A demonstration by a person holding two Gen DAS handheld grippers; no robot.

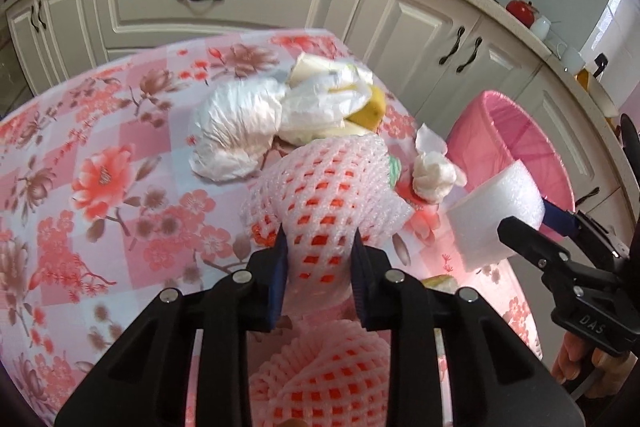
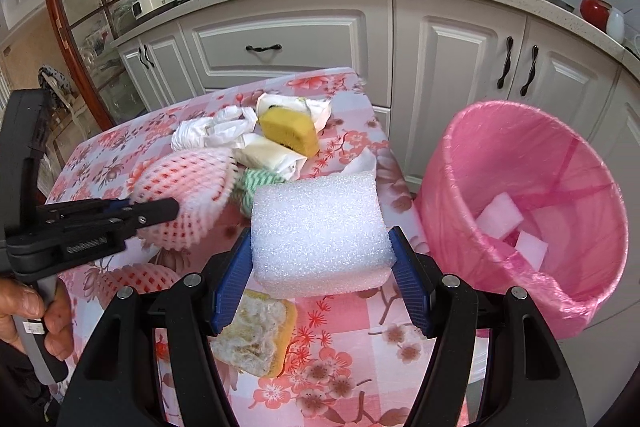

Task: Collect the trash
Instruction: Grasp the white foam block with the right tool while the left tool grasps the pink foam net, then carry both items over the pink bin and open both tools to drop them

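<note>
Floral table (image 2: 344, 311); claws (image 2: 320, 251) clamping foam (image 2: 320, 227)

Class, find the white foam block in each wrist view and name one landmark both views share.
Left wrist: white foam block at right, beside the bin.
Right wrist: centre, clamped in the right gripper.
Shared landmark: pink trash bin.

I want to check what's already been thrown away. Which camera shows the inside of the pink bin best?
The right wrist view: the pink bin opens toward the camera, with white foam pieces lying inside. The left wrist view shows only its rim and upper wall; the foam block hides the rest.
</note>
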